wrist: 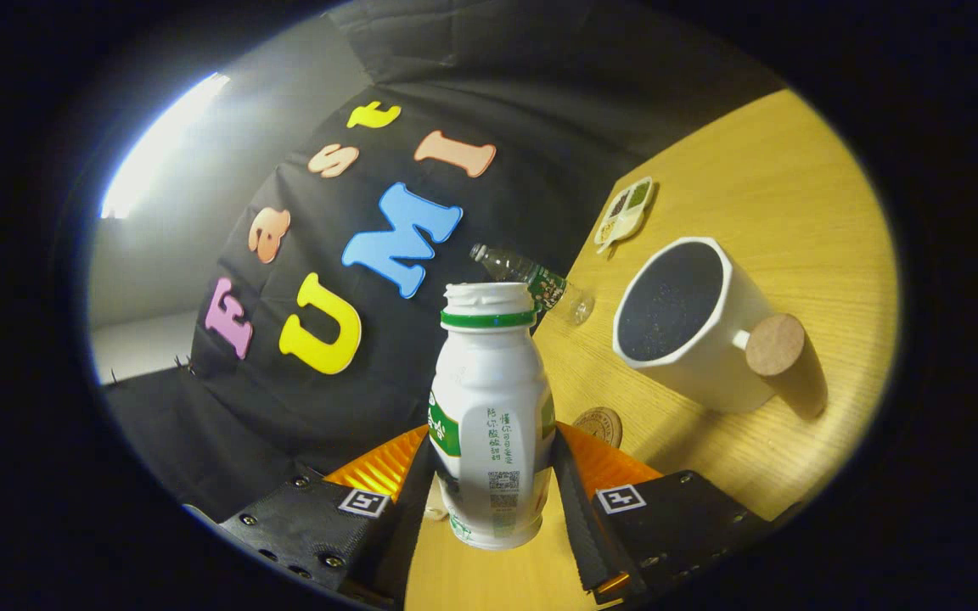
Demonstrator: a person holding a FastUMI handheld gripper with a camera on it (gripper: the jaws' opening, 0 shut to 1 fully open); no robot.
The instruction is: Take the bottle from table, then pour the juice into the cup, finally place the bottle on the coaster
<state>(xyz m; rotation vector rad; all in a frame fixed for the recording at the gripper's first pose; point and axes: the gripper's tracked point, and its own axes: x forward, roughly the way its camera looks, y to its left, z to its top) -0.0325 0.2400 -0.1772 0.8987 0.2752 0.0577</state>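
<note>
My gripper (491, 475) is shut on a white bottle (491, 416) with a green neck ring and no cap, both fingers pressing on its sides. The bottle is lifted off the wooden table (761, 195) and the whole scene looks tilted. Beyond the fingers and to their right stands a white cup (684, 327) with a dark inside and a round wooden handle end (776, 344). A small round brown coaster (599, 424) lies on the table just past the right finger, between the bottle and the cup.
A clear plastic bottle (536, 282) with a green label lies on its side behind the held bottle. A small divided dish (625, 212) sits farther back on the table. The black booth cloth hangs at the table's far edge.
</note>
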